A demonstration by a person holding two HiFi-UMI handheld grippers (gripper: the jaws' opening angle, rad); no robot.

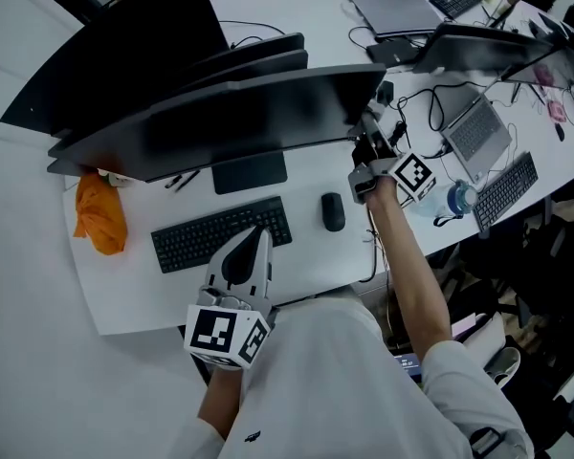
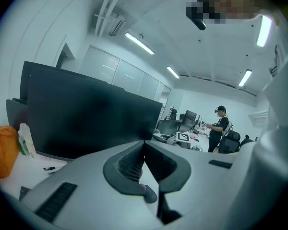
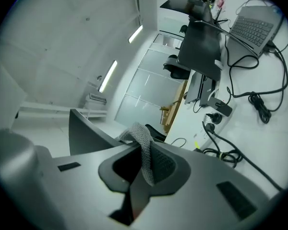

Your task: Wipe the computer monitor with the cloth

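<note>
White curved surface (image 1: 311, 256) carries the monitor (image 1: 249, 122) along its far middle. A black keyboard (image 1: 220, 234) and a mouse (image 1: 333, 211) lie in front of it, nearer my edge. My right tongs (image 1: 368, 156) are clamped on the grey cloth (image 3: 144, 150), up at the monitor's right end, where cables (image 1: 402, 122) crowd close behind. My left tongs (image 1: 260, 233) hover over the keyboard, jaws pressed together with nothing between them. An orange bag (image 1: 99, 216) sits at the left edge. A laptop (image 1: 476, 132), a second keyboard (image 1: 505, 191) and a bottle (image 1: 456, 199) lie toward the right edge.
</note>
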